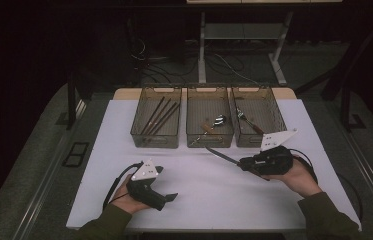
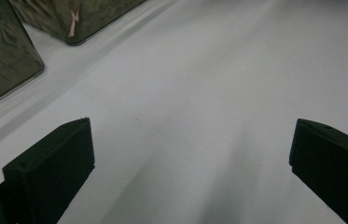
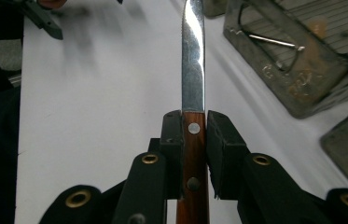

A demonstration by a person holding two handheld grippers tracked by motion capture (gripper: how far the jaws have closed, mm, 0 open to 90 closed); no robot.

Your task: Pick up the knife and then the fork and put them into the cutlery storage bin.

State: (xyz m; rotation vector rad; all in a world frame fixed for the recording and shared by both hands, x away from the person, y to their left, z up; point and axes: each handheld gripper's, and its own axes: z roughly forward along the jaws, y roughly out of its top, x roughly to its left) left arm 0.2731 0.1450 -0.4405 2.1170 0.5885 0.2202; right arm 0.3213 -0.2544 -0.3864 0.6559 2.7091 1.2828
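Note:
My right gripper (image 3: 194, 122) is shut on a knife (image 3: 193, 74) by its brown wooden handle; the steel blade runs straight out past the jaws. From the high view the knife (image 1: 221, 155) points left and slightly away, above the white table, with the right gripper (image 1: 241, 163) in a hand at the right. My left gripper (image 1: 170, 197) rests low at the front left, held in the other hand. In the left gripper view its jaws stand wide apart, open (image 2: 190, 149), with bare white tabletop between them.
Three smoky plastic bins stand in a row at the back: the left bin (image 1: 156, 123) holds dark chopsticks, the middle bin (image 1: 209, 124) a spoon and other cutlery, the right bin (image 1: 255, 122) a fork. White table (image 1: 209, 190) edge runs along the front; floor cables lie beyond.

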